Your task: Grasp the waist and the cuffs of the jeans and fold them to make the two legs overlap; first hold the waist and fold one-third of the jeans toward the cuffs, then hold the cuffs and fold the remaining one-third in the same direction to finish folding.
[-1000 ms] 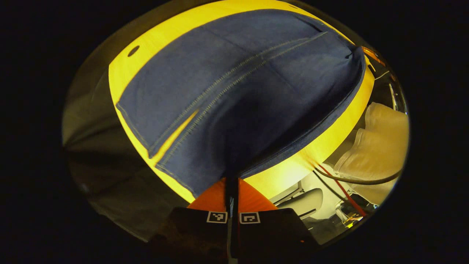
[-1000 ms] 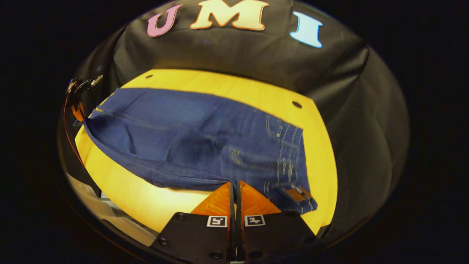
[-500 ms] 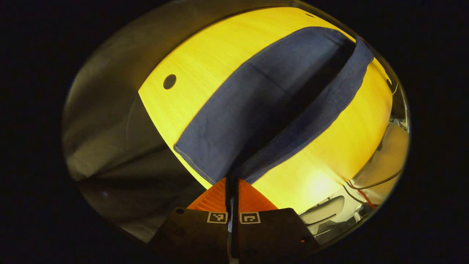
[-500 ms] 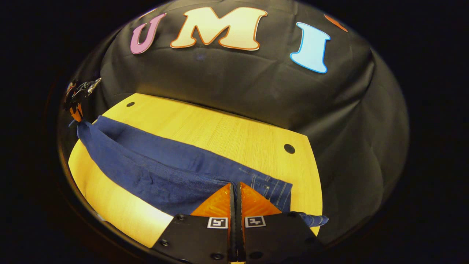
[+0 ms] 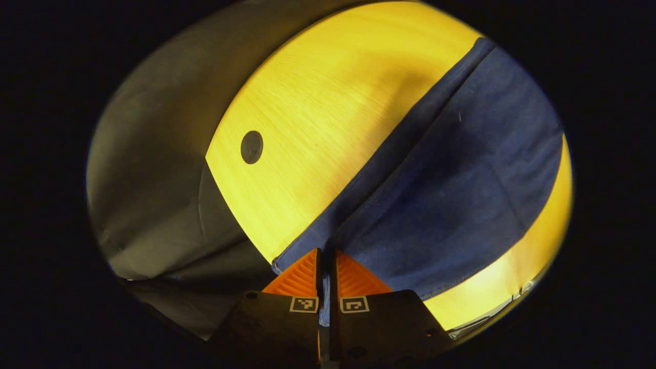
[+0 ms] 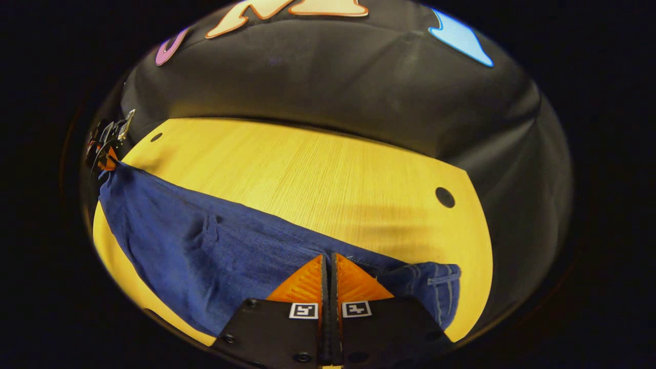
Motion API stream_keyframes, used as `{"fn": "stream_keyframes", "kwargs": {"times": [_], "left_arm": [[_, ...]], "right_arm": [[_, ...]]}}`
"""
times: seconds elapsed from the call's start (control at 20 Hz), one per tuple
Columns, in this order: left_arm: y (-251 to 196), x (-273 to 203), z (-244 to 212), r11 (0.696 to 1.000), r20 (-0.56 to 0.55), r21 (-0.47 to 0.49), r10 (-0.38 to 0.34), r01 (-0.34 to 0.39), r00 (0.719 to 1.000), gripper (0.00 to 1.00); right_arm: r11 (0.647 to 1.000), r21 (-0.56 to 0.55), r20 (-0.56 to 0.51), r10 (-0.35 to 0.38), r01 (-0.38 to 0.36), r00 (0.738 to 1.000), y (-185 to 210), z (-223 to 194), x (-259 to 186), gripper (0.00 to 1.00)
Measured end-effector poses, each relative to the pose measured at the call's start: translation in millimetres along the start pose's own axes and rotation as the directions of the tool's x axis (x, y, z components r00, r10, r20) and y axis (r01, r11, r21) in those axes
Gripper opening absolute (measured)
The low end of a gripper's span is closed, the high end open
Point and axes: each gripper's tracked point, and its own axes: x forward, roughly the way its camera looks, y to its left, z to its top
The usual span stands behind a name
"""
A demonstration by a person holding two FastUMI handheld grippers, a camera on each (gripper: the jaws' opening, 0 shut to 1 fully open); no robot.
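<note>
Jeans (image 6: 205, 261) lie w/ long axis along near edge of table (image 6: 318, 169), waist end at right. Right gripper (image 6: 328, 266) pinched tight on denim nr waist; left gripper (image 5: 326, 261) clamped on cuff end (image 5: 302, 251).

In the right gripper view, bare table (image 6: 318, 169) runs from 9 to 3 o'clock, open up to the black cloth wall (image 6: 333, 82) at 12. The jeans (image 6: 205, 256) cover the near strip from 9 to 4. In the left gripper view, open wood spans 10 to 12; denim lies toward 3.
</note>
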Motion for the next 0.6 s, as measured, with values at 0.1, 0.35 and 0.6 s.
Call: {"fn": "stream_keyframes", "kwargs": {"times": [0.1,0.35,0.6], "left_arm": [[-1.6,3.8,0.1,1.000,-0.010,-0.007,-0.003,0.003,1.000,0.02],[6.9,-0.9,-3.4,0.999,0.013,-0.038,0.017,-0.017,1.000,0.63],[25.9,-22.4,-3.4,0.975,0.118,-0.195,0.135,-0.110,0.984,0.95]], "right_arm": [[1.000,0.028,0.006,0.006,-0.007,1.000,-9.0,-0.8,-6.2,0.06],[0.992,0.119,0.010,0.030,-0.031,1.000,-59.7,4.3,-18.3,0.36],[0.984,0.177,0.057,0.001,-0.011,0.998,-105.3,2.3,-56.4,0.96]]}}
